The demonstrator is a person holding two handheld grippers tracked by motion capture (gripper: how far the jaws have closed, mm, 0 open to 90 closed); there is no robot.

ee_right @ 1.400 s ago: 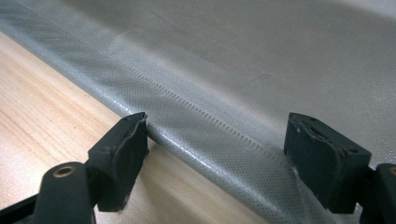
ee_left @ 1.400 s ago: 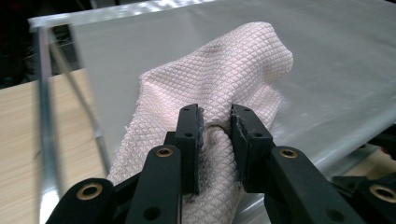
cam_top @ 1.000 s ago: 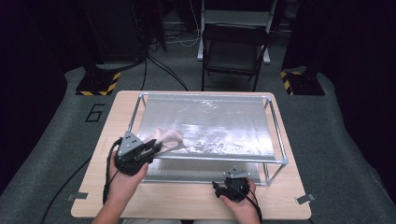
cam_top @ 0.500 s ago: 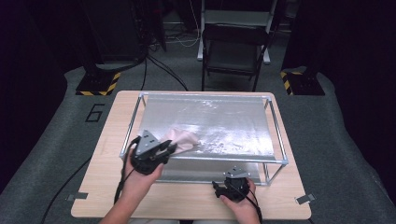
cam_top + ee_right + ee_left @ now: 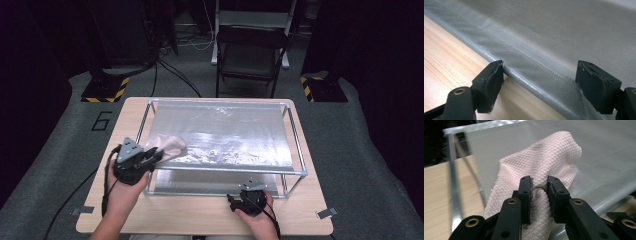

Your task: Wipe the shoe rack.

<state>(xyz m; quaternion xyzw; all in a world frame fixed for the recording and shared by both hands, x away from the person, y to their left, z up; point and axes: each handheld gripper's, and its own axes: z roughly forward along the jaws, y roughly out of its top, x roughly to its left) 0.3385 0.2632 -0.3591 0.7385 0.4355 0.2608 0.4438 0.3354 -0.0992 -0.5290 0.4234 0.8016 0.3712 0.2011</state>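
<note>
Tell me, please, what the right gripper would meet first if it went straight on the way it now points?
Most likely the silver sheet stretched on the metal frame: the right gripper stands with its jaws open, aimed at the sheet's rolled near edge just ahead. How far off that edge lies is hard to judge.

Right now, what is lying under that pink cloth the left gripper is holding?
The pink cloth rests on the grey sheet stretched over the metal frame. The sheet spot beneath the cloth is covered, so any dirt there cannot be seen.
</note>
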